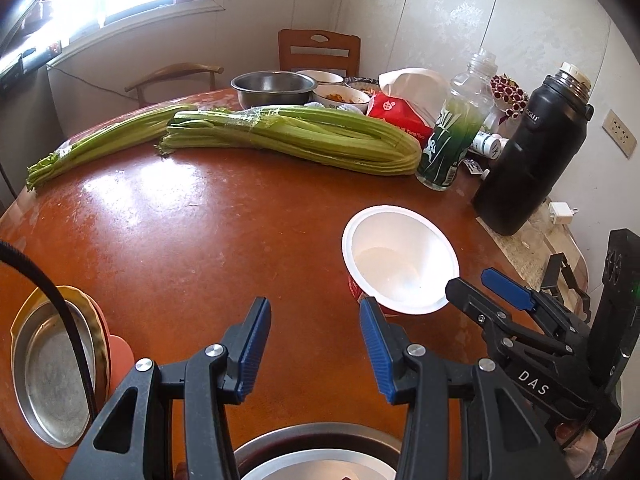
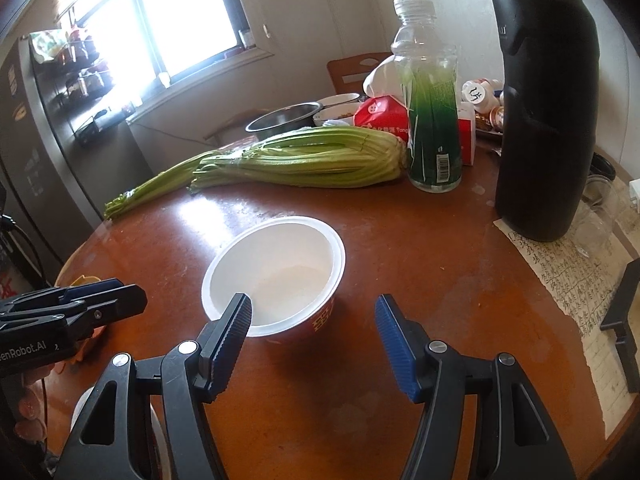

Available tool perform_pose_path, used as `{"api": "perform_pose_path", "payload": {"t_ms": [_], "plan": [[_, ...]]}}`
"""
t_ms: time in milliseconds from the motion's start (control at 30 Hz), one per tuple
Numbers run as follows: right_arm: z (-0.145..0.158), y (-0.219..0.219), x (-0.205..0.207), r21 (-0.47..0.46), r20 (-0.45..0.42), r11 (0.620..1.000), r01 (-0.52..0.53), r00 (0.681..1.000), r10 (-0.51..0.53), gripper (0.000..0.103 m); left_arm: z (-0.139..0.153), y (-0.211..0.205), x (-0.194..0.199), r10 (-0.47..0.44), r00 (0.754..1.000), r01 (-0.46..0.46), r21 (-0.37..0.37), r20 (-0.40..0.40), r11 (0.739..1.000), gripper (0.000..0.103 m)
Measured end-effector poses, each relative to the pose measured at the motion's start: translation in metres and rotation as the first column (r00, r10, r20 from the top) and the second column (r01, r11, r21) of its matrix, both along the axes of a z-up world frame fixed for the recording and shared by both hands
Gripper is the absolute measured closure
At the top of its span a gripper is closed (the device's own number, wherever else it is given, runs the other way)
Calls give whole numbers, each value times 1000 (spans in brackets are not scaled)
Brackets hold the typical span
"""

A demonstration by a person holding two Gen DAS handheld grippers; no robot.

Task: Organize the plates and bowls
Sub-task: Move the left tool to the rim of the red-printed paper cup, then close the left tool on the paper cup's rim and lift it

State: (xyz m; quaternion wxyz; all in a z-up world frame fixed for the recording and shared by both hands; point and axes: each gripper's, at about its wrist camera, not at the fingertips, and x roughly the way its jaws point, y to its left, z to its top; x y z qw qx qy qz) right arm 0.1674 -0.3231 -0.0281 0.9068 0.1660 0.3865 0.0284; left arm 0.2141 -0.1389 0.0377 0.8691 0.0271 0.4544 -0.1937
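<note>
A white paper bowl [image 1: 400, 256] [image 2: 276, 268] with a red printed outside stands empty on the brown round table [image 1: 192, 240]. My right gripper [image 2: 314, 332] [image 1: 470, 280] is open just in front of it. Its left finger [image 2: 234, 328] overlaps the near rim and neither pad presses on the bowl. My left gripper [image 1: 316, 340] [image 2: 120, 292] is open over bare table with nothing between its fingers. A steel bowl [image 1: 316, 446] sits right under it at the near edge. A steel plate [image 1: 52, 368] lies on stacked yellow and orange plates at the left.
Two bundles of celery [image 1: 288, 136] lie across the table's middle. Behind them stand a steel basin [image 1: 272, 86], dishes with food [image 1: 340, 96] and a red tissue pack [image 1: 400, 114]. A green bottle [image 2: 434, 120], a black flask [image 2: 544, 112] and a written paper sheet [image 2: 572, 276] stand at the right.
</note>
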Motion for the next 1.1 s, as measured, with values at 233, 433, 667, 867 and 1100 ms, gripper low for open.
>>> {"api": "perform_pose_path", "payload": {"t_ms": [233, 433, 667, 867, 1100], "plan": [[-16, 5, 18, 20, -47, 999, -30, 998, 31, 37, -7, -13, 17, -27, 999, 28, 21, -27, 999, 57], [-18, 22, 23, 27, -47, 995, -98, 994, 99, 37, -17, -16, 25, -35, 998, 37, 22, -53, 999, 57], [-22, 40, 28, 65, -50, 985, -158, 986, 161, 37, -23, -10, 32, -23, 997, 25, 23, -73, 999, 57], [-22, 57, 30, 92, -53, 973, -211, 975, 216, 36, -29, -1, 40, -1, 996, 2, 11, -92, 1000, 57], [-22, 69, 29, 97, -60, 963, -253, 964, 259, 36, -40, 5, 47, 7, 991, -6, 4, -134, 1000, 57]]}}
